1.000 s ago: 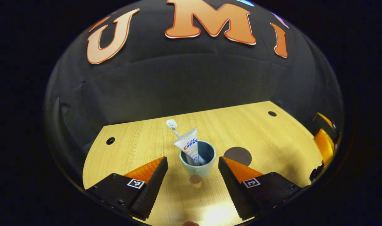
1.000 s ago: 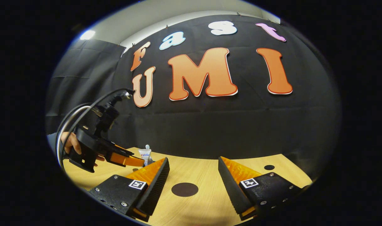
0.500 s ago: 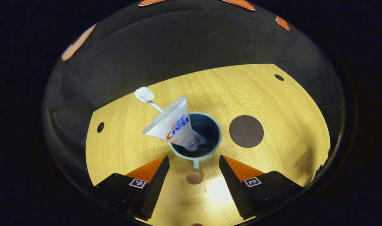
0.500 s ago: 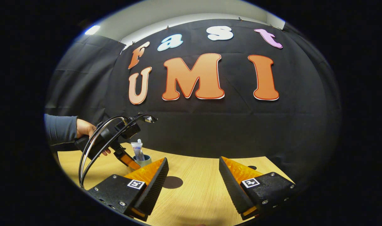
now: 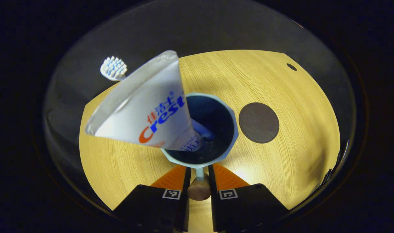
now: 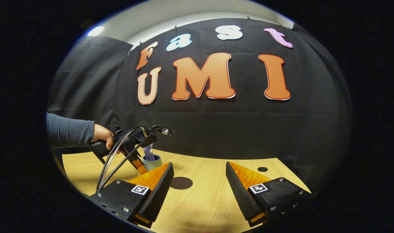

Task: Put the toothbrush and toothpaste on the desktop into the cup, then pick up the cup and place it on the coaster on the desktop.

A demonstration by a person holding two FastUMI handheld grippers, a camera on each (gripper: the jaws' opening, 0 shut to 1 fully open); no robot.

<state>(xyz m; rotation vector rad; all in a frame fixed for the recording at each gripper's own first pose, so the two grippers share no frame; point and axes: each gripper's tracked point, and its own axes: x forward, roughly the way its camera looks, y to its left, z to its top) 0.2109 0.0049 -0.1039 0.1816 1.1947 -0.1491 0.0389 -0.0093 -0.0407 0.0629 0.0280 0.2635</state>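
Observation:
A pale blue cup (image 5: 230,129) stands on the wooden desktop. The white toothpaste tube (image 5: 145,110) and the toothbrush (image 5: 113,68) lean out of it to the left. My left gripper (image 5: 199,171) is shut on the cup's thin handle (image 5: 199,189) from the near side. The dark round coaster (image 5: 259,122) lies flat just right of the cup. In the right gripper view, the cup (image 6: 153,160) sits far left, the coaster (image 6: 181,183) is beside it, and my right gripper (image 6: 199,163) hangs open over the desk, holding nothing.
A person's hand (image 6: 103,134) and grey sleeve hold the left gripper (image 6: 137,160), with cables looping over it. Small dark holes (image 5: 291,67) (image 6: 262,169) mark the desktop near its far edge. The black cloth wall stands close behind the desk.
My left gripper has moved in on the cup and its fingers have come together on the handle. The right gripper has barely shifted and stays open.

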